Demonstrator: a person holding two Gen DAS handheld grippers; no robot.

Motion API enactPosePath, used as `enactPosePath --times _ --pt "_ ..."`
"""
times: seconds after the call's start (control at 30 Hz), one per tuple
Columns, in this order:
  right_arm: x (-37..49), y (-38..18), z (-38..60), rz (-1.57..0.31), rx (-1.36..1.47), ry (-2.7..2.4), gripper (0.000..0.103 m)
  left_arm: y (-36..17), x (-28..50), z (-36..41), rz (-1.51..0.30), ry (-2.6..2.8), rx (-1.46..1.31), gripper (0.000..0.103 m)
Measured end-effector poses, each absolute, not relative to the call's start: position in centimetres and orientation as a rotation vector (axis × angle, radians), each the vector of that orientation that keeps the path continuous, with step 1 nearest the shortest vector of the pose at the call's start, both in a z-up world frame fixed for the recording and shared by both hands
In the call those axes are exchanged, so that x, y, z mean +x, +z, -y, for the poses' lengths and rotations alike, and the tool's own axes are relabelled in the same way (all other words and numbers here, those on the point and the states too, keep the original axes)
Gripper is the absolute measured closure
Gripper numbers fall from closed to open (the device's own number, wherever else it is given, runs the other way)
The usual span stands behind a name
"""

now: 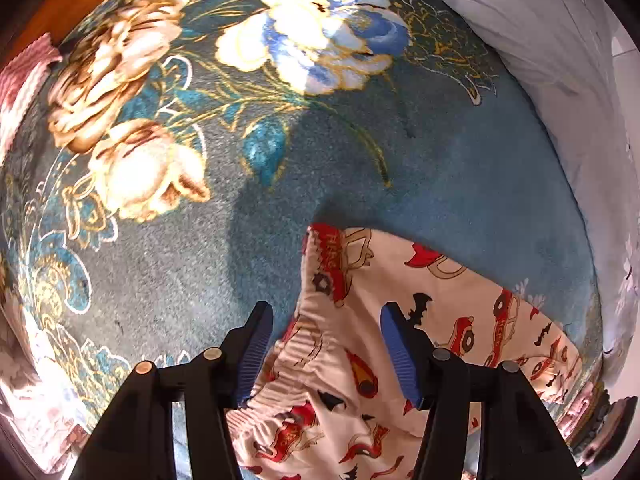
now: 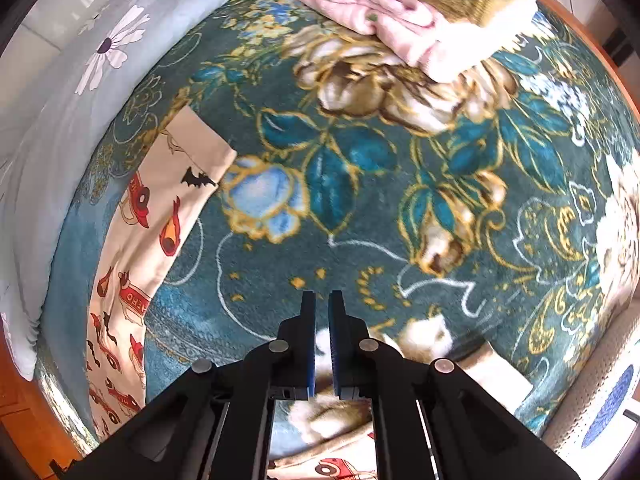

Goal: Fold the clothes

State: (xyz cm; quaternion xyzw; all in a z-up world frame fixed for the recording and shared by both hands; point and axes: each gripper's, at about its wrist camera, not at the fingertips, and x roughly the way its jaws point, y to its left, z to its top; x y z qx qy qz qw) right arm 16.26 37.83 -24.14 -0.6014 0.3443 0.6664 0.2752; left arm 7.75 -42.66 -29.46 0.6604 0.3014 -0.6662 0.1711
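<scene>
Your left gripper hangs with its jaws spread wide over the gathered waistband of the cream printed trousers, which lie stretched across the teal floral blanket, one leg running away toward the far left in the right wrist view. Your right gripper stands with its pads nearly together and only a narrow gap between them; whether it pinches any cloth you cannot tell, though a strip of the same print shows just below it at the near edge. The risk from here, as a judgement: the puckered elastic is bunched, so a close on it may catch only one layer and the fold will drag crooked, or the fingers may snag the plush blanket along with it. If one end lifts without the other, the long leg could twist. Readable print: "FIRE" on a red engine near the waistband's far corner, and letters like "ERO" on a red banner along the leg. A folded pink garment sits at the far edge.
</scene>
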Motion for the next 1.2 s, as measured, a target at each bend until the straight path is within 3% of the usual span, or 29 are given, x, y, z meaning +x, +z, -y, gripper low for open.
enactPosePath --times 0.07,0.13,0.33,0.4,0.43,0.47,0.7,0.8,0.9,1.0,1.13,1.2 --pt "18.1 -24.2 -37.9 -0.956 -1.618 1.765 0.095 -28.7 10.3 43.2 -0.885 -1.878 1.827 0.036" --pt "20.5 -24.7 -38.3 -0.99 -1.607 1.713 0.086 -28.9 13.7 43.7 -0.908 -1.823 1.796 0.034" --pt "27.5 -26.2 -39.0 -1.065 -1.561 1.574 0.085 -32.7 23.0 43.5 -1.03 -1.563 1.803 0.036" --pt "29.8 -26.7 -39.3 -1.088 -1.545 1.528 0.085 -33.8 24.6 43.0 -1.036 -1.525 1.799 0.043" --pt "31.0 -27.0 -39.4 -1.099 -1.536 1.505 0.085 -34.1 25.0 42.8 -1.04 -1.526 1.797 0.055" --pt "32.2 -27.2 -39.5 -1.11 -1.528 1.482 0.085 -34.3 25.1 42.4 -1.053 -1.535 1.797 0.057" --pt "37.6 -29.6 -39.5 -1.288 -1.448 1.363 0.084 -35.5 23.8 39.9 -0.926 -1.613 1.879 0.057" --pt "38.6 -30.6 -39.1 -1.332 -1.422 1.356 0.072 -35.8 23.4 39.6 -0.903 -1.605 1.884 0.057" --pt "39.5 -30.8 -39.0 -1.397 -1.352 1.353 0.071 -36.1 22.0 39.4 -0.914 -1.608 1.873 0.057" --pt "39.9 -30.6 -39.1 -1.476 -1.284 1.353 0.068 -35.7 23.1 40.1 -0.98 -1.592 1.831 0.061" --pt "38.5 -30.2 -38.8 -1.494 -1.298 1.397 0.068 -35.5 24.5 40.2 -1.08 -1.561 1.772 0.074" --pt "37.9 -30.2 -38.6 -1.466 -1.337 1.407 0.076 -35.4 24.3 39.8 -1.088 -1.557 1.768 0.082"
